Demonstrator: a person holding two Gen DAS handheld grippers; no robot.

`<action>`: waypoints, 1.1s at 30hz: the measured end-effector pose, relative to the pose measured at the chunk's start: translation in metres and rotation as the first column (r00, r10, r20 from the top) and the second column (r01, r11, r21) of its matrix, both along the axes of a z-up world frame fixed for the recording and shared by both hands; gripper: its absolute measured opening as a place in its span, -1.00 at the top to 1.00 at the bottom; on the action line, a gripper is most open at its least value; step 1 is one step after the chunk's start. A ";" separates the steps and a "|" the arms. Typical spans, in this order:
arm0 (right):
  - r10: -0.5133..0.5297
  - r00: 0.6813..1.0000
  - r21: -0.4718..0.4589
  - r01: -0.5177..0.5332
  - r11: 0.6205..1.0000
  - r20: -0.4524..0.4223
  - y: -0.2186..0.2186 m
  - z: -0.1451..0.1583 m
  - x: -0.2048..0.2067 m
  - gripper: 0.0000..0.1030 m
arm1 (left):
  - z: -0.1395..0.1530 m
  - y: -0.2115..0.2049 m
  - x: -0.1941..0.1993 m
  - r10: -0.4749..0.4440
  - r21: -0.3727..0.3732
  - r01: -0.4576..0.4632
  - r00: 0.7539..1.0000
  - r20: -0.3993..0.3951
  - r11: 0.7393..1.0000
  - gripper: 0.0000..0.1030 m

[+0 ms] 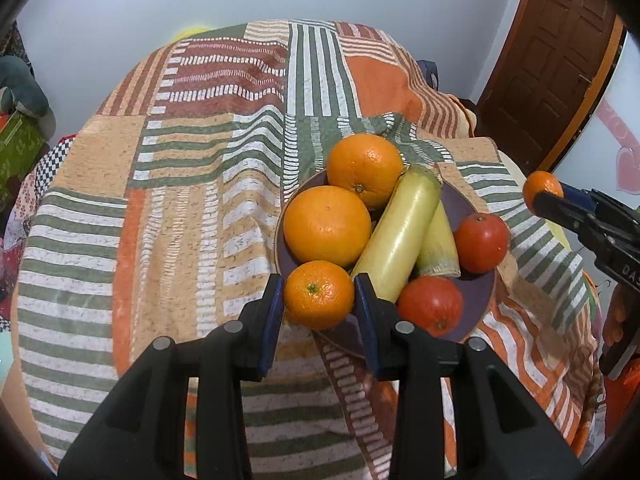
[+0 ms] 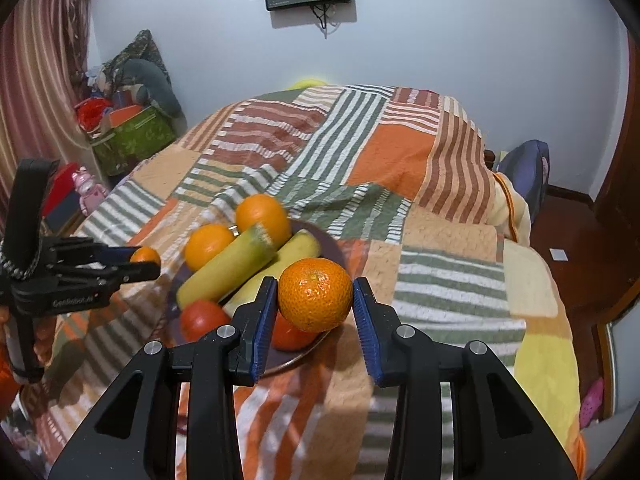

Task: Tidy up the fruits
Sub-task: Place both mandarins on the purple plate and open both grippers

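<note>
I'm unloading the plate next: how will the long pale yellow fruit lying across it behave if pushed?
The long yellow fruit looks smooth, glossy and cylindrical, so probably slippery and apt to roll sideways. It leans on an orange, so pushing it may shift the fruit beside it on the plate.

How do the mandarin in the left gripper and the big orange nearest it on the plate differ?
The mandarin is clamped between the left gripper pads; the big orange rests loose on the purple plate. The mandarin is smaller than the orange. The mandarin shows a green stem button; the orange shows only a small dot. Both are round with orange peel.
</note>
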State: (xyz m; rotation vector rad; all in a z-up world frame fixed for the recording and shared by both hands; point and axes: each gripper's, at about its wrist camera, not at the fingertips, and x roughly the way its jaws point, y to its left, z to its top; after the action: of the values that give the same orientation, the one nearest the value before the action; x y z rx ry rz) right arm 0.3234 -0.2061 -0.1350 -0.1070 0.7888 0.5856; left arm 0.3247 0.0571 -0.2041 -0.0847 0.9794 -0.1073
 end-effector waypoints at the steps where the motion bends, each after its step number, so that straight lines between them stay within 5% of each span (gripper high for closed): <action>1: 0.001 1.000 0.001 -0.001 1.000 -0.004 0.000 -0.002 0.004 0.32 | -0.001 -0.001 0.002 0.000 -0.003 0.000 1.000 -0.002 1.000 0.32; 27: 0.050 0.995 -0.034 -0.053 0.998 -0.088 0.029 -0.037 0.046 0.31 | -0.018 -0.007 0.023 0.010 0.015 -0.010 1.000 -0.014 1.000 0.31; 33: 0.055 0.992 -0.033 -0.059 0.998 -0.112 0.030 -0.039 0.046 0.30 | -0.016 -0.007 0.021 0.012 0.025 -0.012 1.000 -0.014 1.000 0.16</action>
State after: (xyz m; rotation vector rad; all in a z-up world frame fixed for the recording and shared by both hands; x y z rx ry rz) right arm 0.3697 -0.1766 -0.1736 -0.1314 0.9066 0.6354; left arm 0.3455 0.0503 -0.2206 -0.0687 0.9939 -0.0836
